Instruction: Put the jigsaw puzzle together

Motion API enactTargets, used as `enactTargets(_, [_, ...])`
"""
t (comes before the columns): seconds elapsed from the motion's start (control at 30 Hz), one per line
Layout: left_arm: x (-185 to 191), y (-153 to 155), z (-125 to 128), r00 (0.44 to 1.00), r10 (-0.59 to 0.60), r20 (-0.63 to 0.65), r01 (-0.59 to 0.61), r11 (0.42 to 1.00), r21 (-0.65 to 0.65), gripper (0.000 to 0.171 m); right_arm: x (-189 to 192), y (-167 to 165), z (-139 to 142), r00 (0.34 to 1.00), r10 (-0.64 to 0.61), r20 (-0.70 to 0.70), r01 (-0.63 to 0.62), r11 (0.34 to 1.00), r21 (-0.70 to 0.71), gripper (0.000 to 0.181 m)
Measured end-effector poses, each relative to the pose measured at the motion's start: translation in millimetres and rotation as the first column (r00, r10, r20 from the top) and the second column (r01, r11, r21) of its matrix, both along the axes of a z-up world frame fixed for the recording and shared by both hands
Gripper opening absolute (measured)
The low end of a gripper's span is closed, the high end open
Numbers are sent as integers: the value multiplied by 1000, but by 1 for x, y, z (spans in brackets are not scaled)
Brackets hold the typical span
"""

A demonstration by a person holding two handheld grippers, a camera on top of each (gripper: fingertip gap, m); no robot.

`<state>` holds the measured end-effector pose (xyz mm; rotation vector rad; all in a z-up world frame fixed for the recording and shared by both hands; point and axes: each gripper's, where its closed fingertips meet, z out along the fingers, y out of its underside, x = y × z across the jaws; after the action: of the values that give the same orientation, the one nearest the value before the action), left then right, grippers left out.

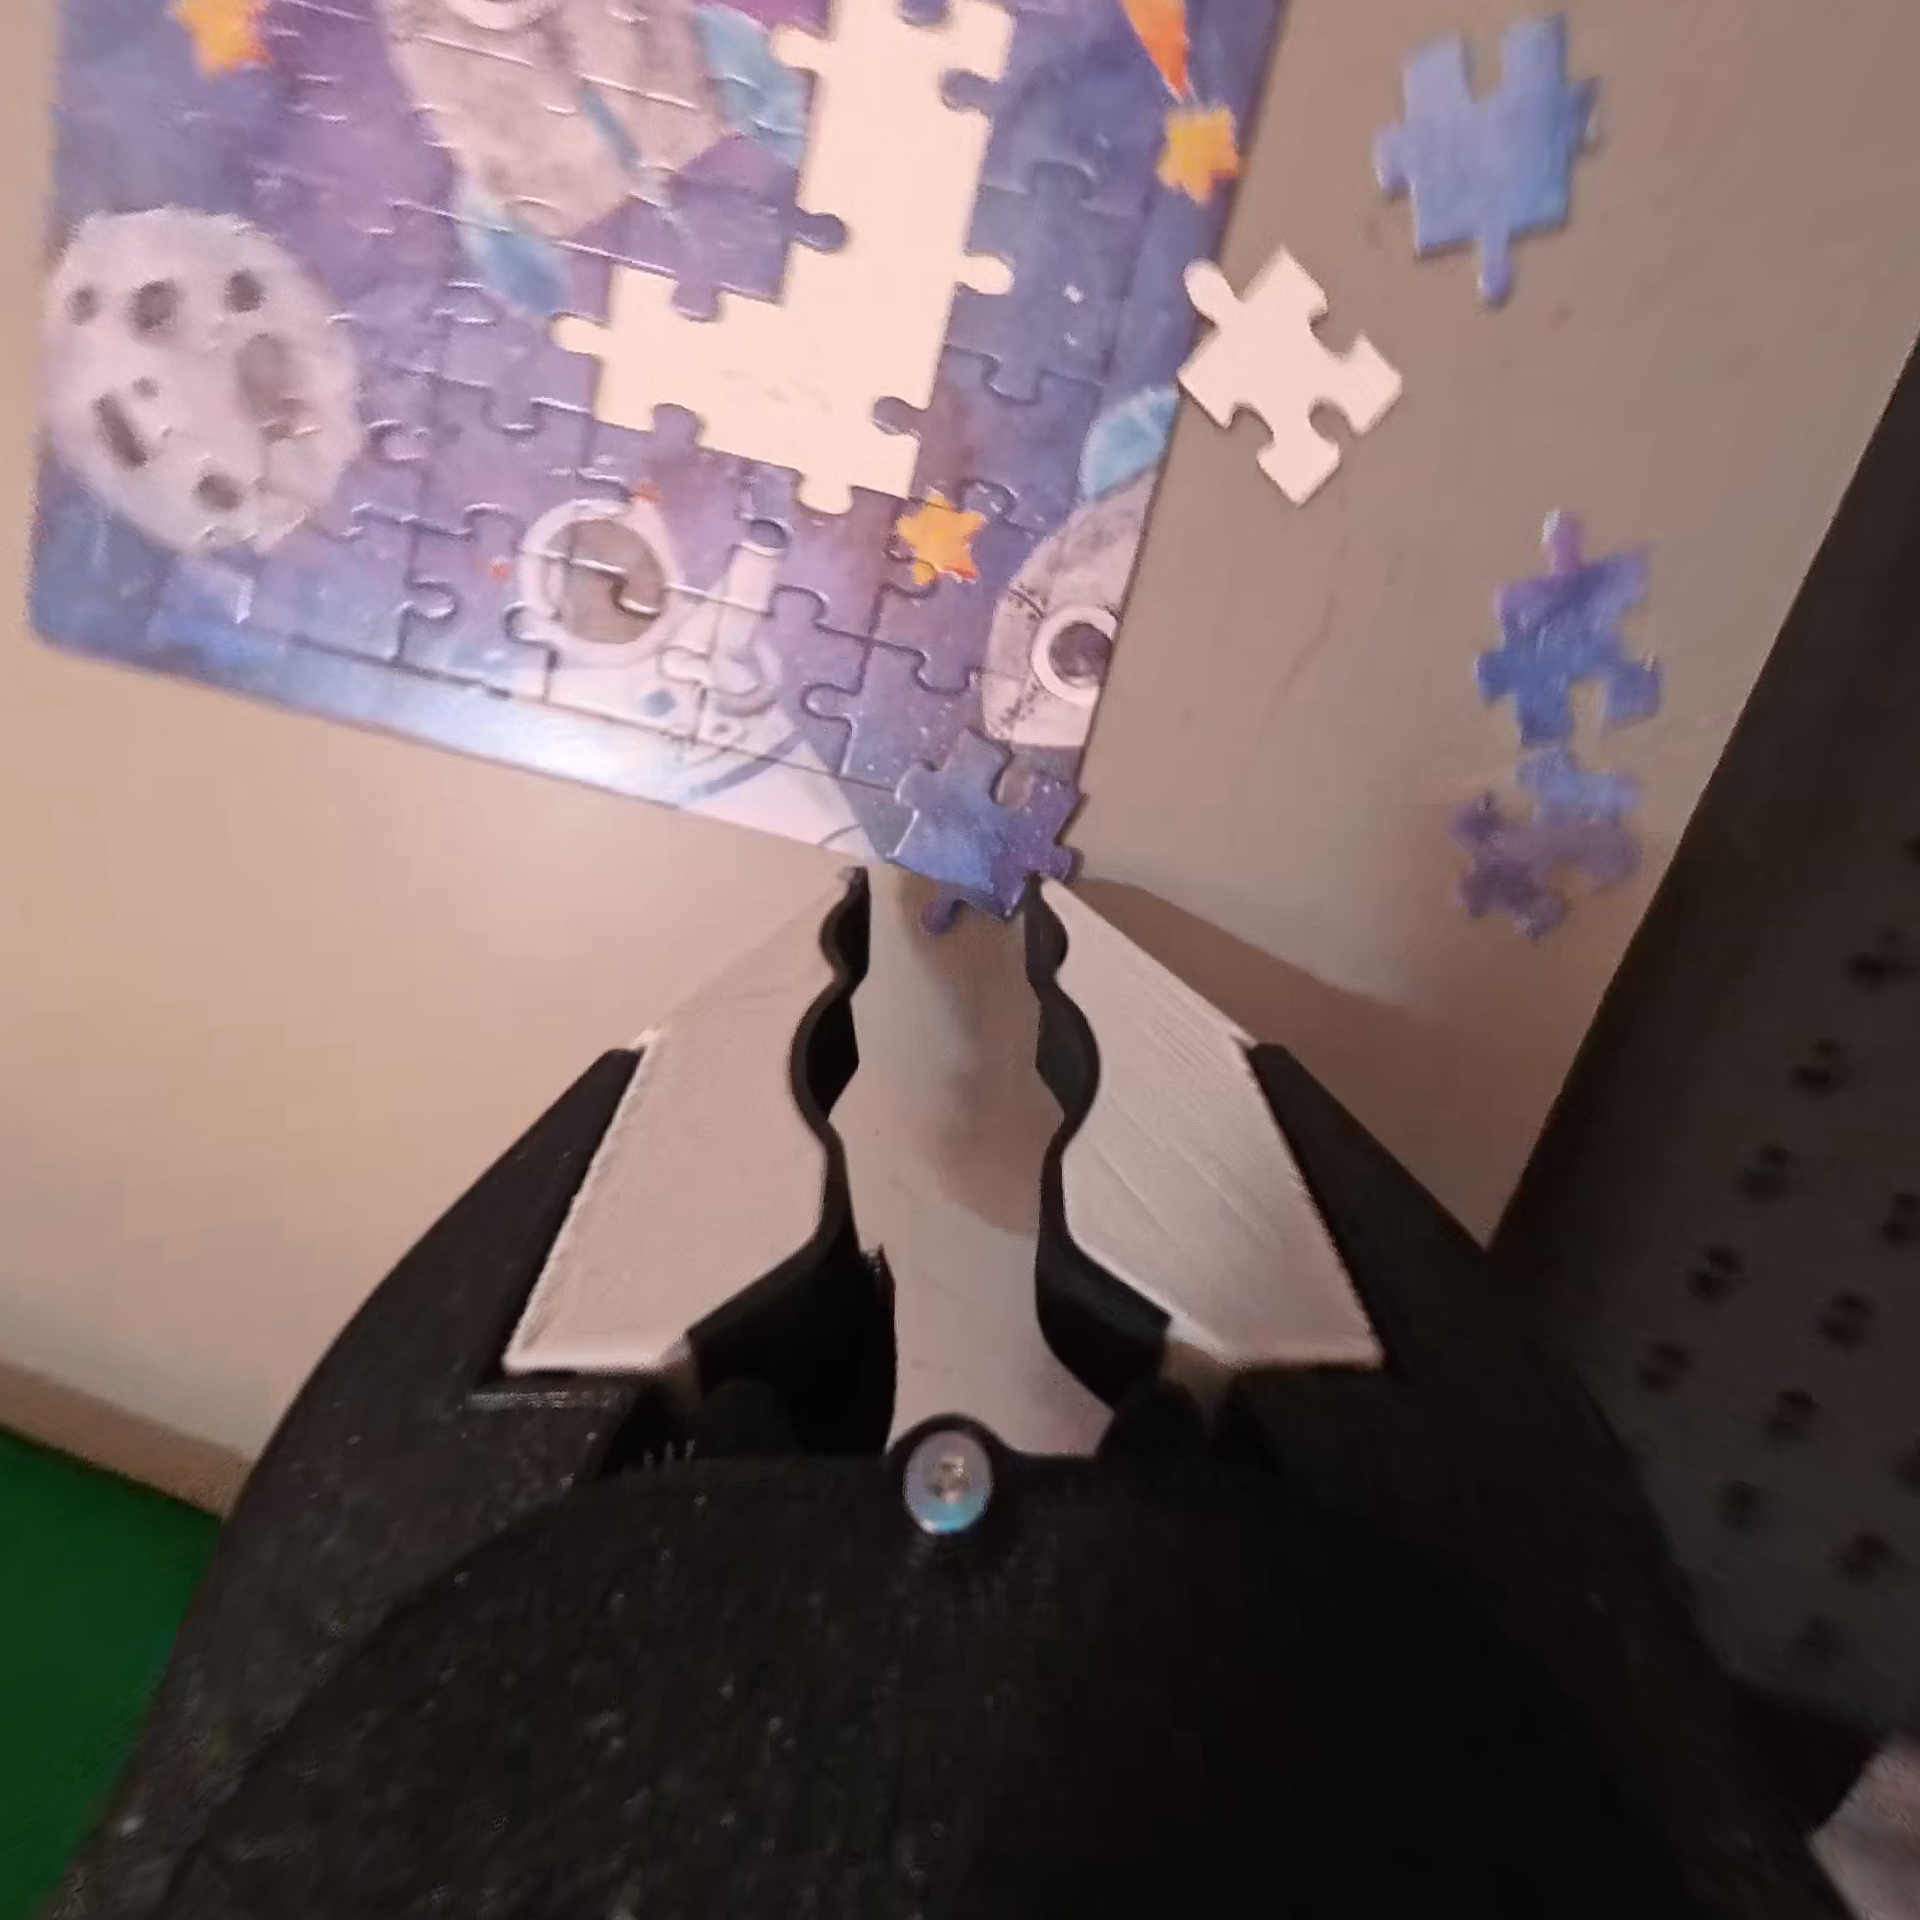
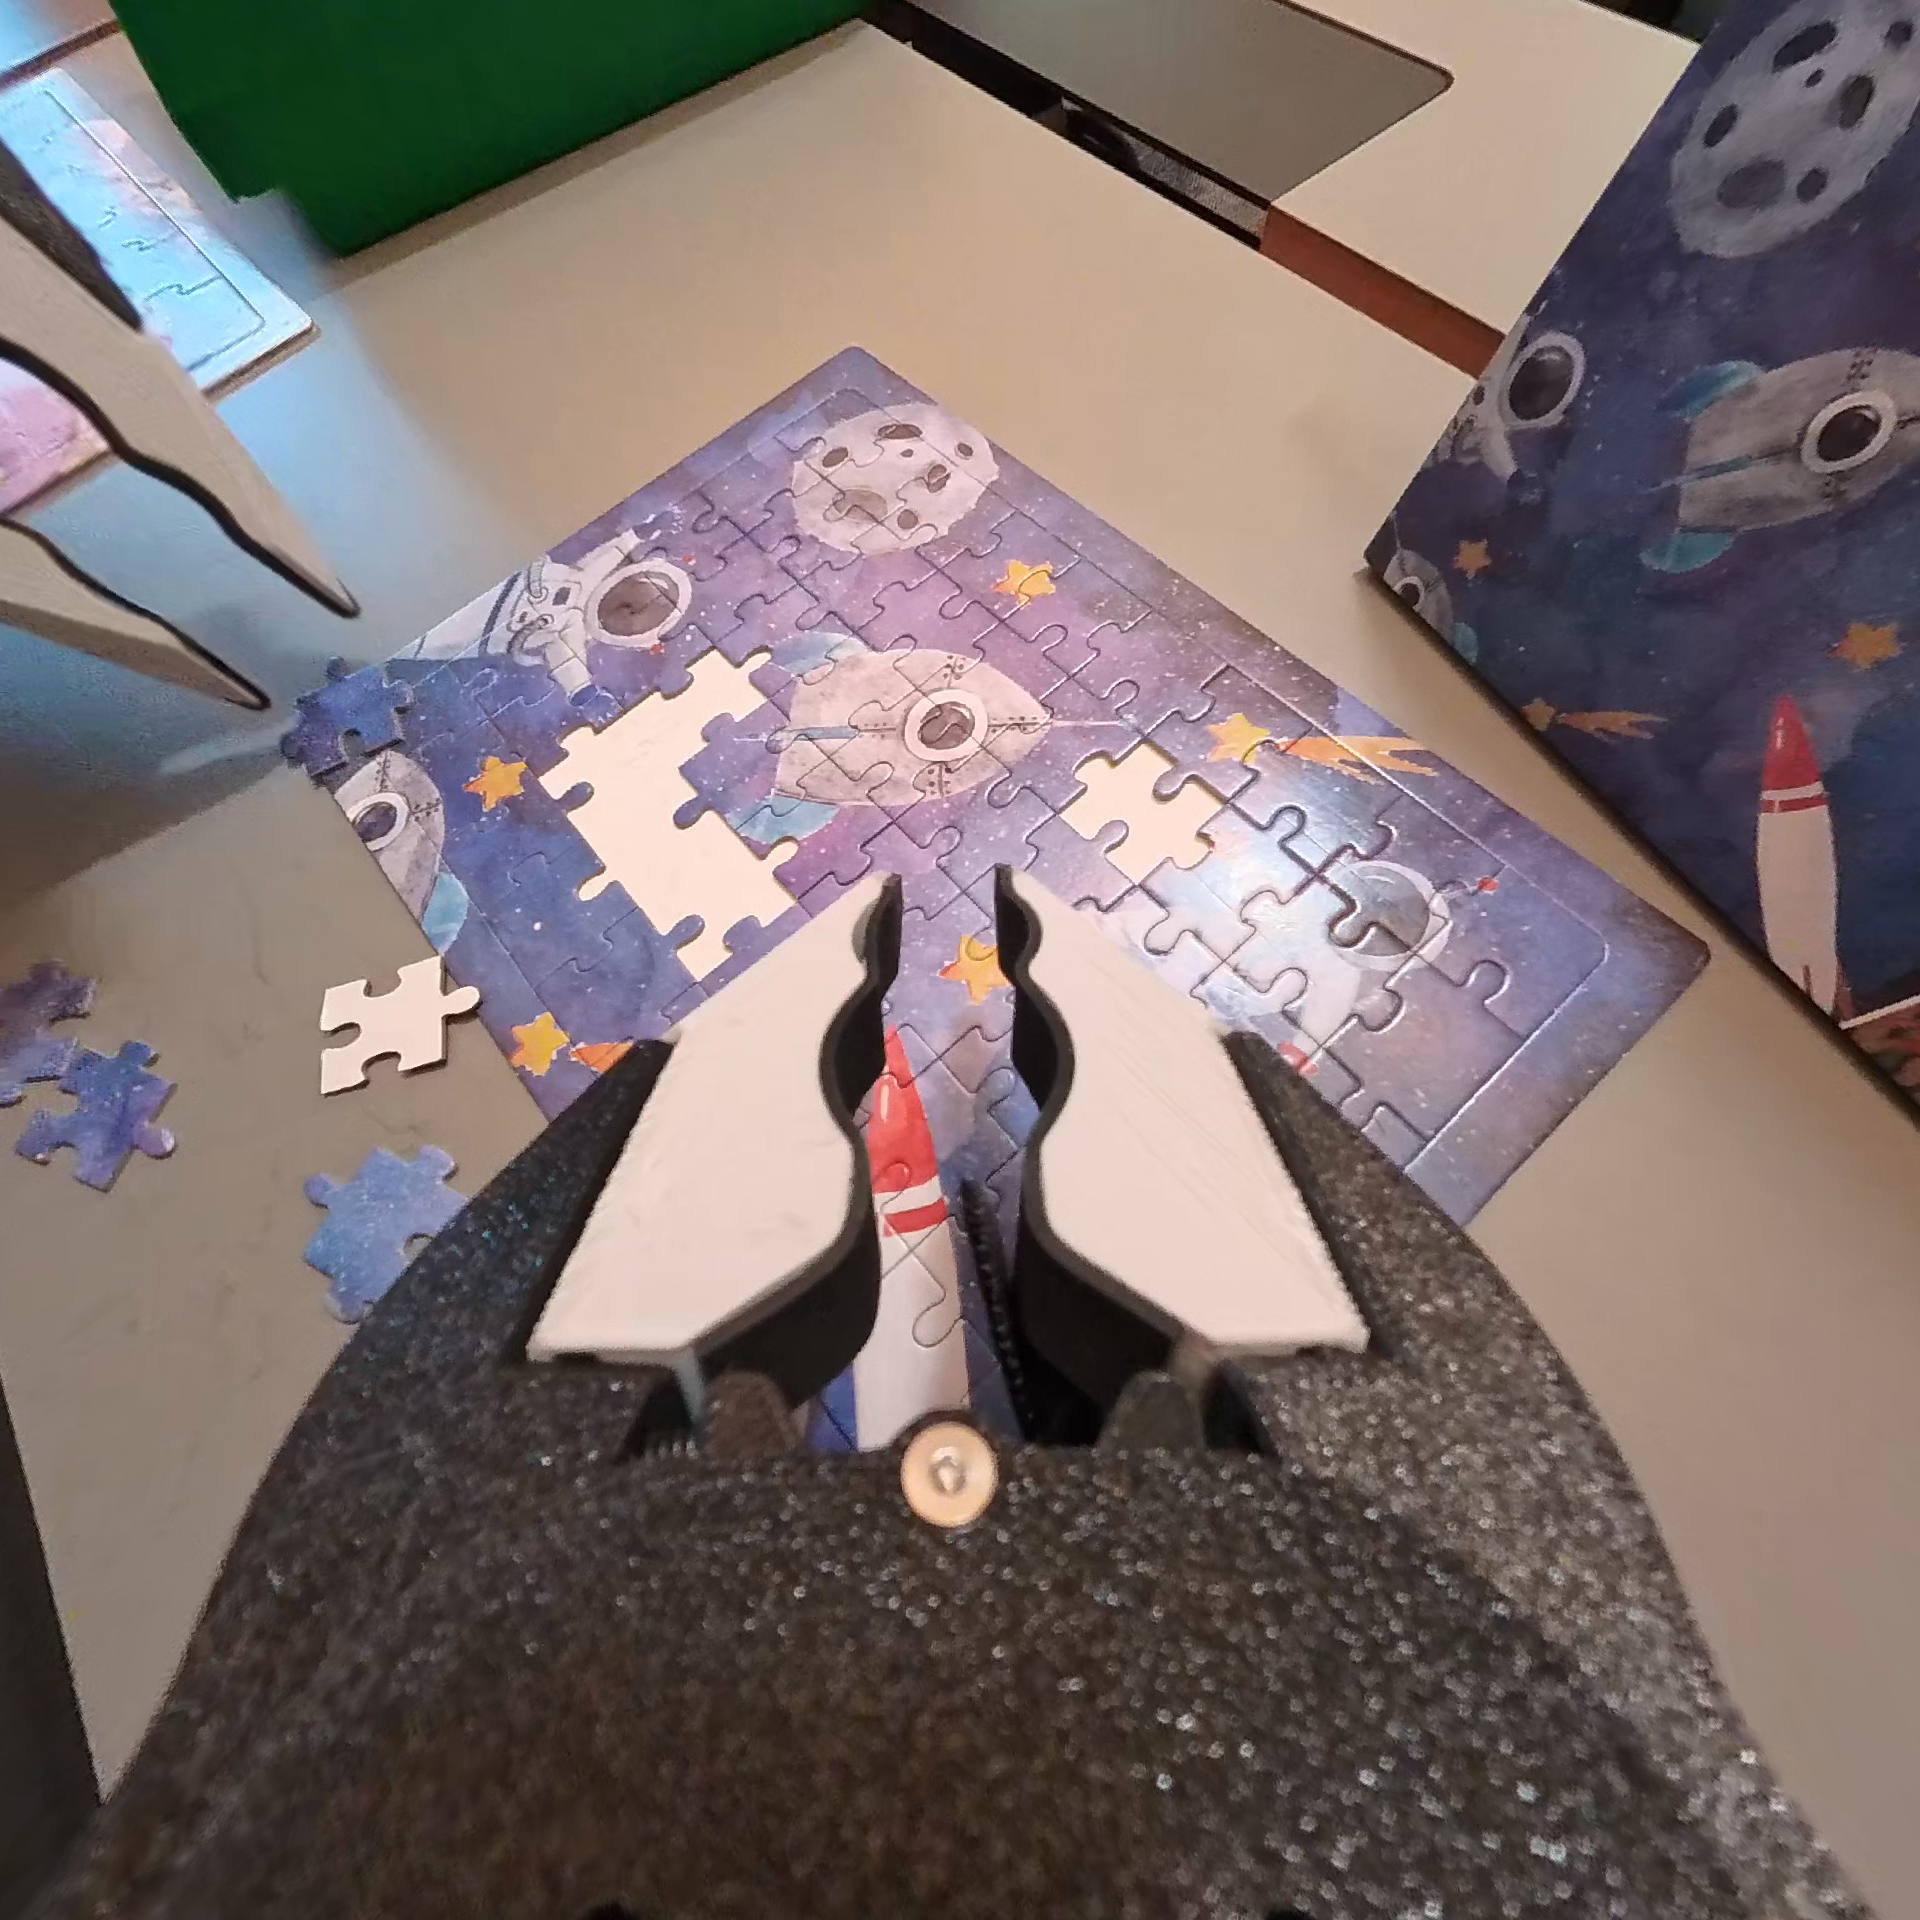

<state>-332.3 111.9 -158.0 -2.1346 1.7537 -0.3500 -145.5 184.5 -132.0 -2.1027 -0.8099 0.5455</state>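
Left wrist view: loose puzzle piece (image 1: 992, 831) just beyond left hand-held gripper (image 1: 945, 888).

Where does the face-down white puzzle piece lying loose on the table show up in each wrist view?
Left wrist view: white piece, upper right, just off the puzzle board's right edge.
Right wrist view: same piece, lower left, beside the board.
Shared landmark: the large white gap in the board.

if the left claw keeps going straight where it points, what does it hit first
Most likely the loose blue piece lying at the puzzle's near corner, just ahead of the left claw; depth is unclear.
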Motion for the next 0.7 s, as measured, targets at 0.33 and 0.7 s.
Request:
enactTargets(0.33, [6,-13,1,644,727,236,-725,679,-113,48,-6,-4,-4,999,27,27,-27,1000,-2,17])
enactTargets(0.7, [2,-3,-10,629,757,175,-772,636,25,46,-5,-4,-5,999,25,38,-25,1000,1,17])
